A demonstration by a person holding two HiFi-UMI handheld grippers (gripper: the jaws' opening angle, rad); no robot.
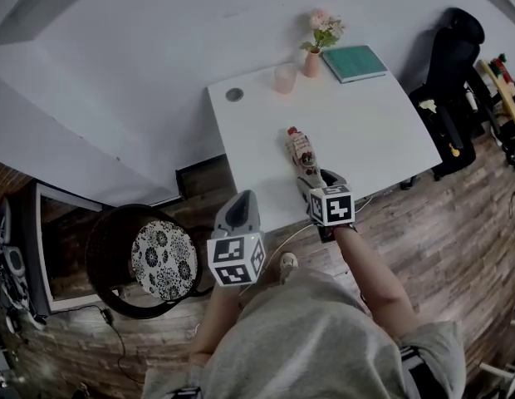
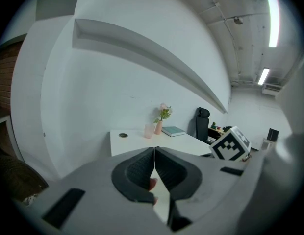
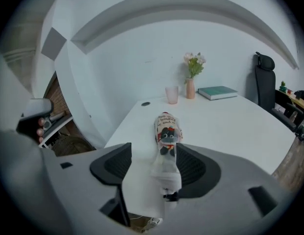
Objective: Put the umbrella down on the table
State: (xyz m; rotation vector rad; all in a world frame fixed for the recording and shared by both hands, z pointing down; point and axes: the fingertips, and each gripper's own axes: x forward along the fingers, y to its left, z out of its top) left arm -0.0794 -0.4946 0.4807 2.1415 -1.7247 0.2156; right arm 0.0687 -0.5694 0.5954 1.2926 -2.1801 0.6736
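Umbrella (image 3: 166,131) flat on table (image 3: 240,126), between wide-spread right gripper (image 3: 156,168) fingers (image 3: 113,166); left gripper (image 2: 154,168) fingers (image 2: 137,173) pressed together.

Shows plain white walls (image 1: 116,81) with a long curved ledge (image 2: 142,50), a brown wood-plank floor (image 1: 457,239), a white rectangular table (image 1: 382,140) against the wall, a black high-backed office chair (image 1: 453,65) beside it. Takes light from long ceiling strip lamps (image 2: 272,18).

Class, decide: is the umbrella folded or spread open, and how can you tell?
Folded: the umbrella is a slim wrapped bundle lying flat on the white table.
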